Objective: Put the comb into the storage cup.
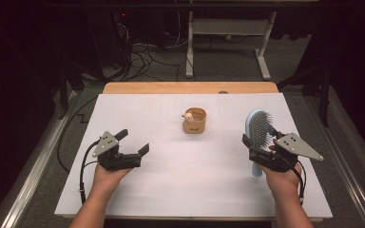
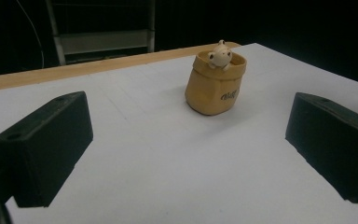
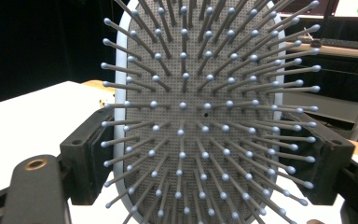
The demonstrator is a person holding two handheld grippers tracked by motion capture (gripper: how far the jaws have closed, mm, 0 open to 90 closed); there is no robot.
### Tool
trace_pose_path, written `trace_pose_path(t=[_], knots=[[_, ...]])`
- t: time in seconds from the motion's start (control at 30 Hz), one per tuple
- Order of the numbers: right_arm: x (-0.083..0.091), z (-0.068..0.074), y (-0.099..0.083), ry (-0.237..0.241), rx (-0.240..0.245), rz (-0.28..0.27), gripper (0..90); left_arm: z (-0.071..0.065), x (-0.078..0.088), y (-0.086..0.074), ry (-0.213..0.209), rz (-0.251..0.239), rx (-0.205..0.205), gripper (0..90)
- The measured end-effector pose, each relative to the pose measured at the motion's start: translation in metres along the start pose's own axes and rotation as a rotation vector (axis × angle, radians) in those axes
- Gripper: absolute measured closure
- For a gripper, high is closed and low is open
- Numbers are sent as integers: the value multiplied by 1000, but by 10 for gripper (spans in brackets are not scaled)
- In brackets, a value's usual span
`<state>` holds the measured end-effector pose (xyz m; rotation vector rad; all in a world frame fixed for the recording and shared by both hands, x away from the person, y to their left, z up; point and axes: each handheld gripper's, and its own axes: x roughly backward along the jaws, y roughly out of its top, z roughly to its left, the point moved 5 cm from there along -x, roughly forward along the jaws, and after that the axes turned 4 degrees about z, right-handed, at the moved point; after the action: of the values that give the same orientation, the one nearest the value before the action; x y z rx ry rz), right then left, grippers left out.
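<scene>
Your white table (image 1: 171, 190) carries little, which leaves both hands room to work. Over its right side you hold the pale blue hairbrush (image 1: 259, 130) lifted and upright, bristles toward the camera, so the handle hangs below your fist. Your right gripper (image 1: 259, 145) pinches that brush across the sides of its head; in the right gripper view the black jaws press its rim from either side, likely for a firm, square hold. Your left gripper (image 1: 135, 142) hangs over the left side, jaws spread wide on nothing. It faces the small tan pot (image 2: 214, 86), which stands near the middle, a tiny figure (image 2: 220, 53) peeking over its rim.
</scene>
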<state>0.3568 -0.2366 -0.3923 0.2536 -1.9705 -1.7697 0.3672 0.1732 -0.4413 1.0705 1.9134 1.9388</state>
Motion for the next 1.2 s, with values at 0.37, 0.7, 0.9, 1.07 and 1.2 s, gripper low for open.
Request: trace_pose_path(t=[0.37,0.7,0.9,1.07,1.2], knots=[[2,-2,2,-4,-13,-10,203,-15,-24,11,-32,11,-63,0],[2,4,2,0,-10,-14,203,-29,-27,0,-79,55,-110,0],[-2,10,4,7,-7,-18,203,-35,-29,-1,-104,49,-101,0],[-8,17,5,25,0,-14,203,-37,-28,1,-111,35,-101,0],[-16,25,9,44,19,-13,203,-38,-27,2,-116,27,-96,0]])
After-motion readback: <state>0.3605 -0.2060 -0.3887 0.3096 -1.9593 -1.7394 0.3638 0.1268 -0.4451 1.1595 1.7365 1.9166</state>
